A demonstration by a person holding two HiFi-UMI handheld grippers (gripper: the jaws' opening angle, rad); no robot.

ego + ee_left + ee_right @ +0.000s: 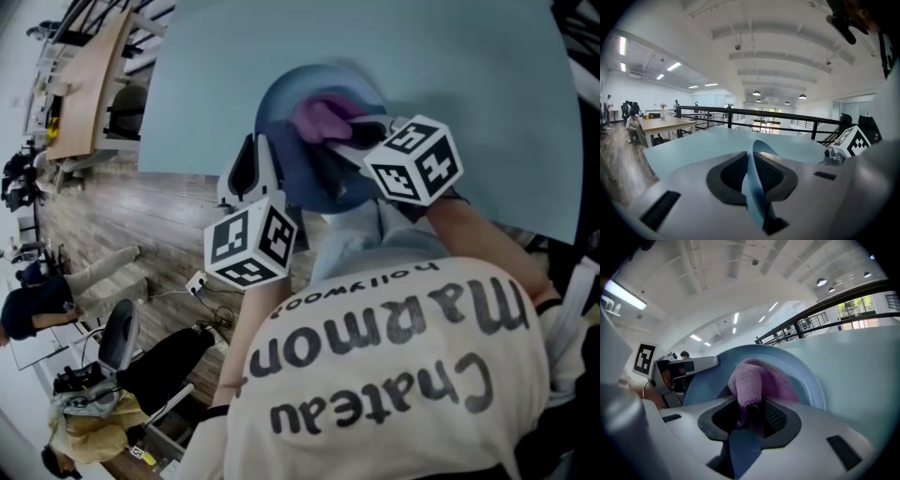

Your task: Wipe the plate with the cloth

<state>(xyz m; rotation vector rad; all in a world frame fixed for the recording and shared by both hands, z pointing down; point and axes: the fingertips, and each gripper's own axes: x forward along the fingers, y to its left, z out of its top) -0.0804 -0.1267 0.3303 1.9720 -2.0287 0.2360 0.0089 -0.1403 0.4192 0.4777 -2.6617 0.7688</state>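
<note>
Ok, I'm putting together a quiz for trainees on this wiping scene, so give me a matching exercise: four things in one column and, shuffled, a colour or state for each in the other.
Things
1. cloth
2. plate
3. left gripper
4. table

Colour or state
A. blue and round
B. pale, broad flat top
C. purple, pinched in the right gripper
D. clamped on the plate's rim

Pairs: 1-C, 2-A, 3-D, 4-B

Pale blue table (469, 94) beneath the blue plate (281, 108)
</note>
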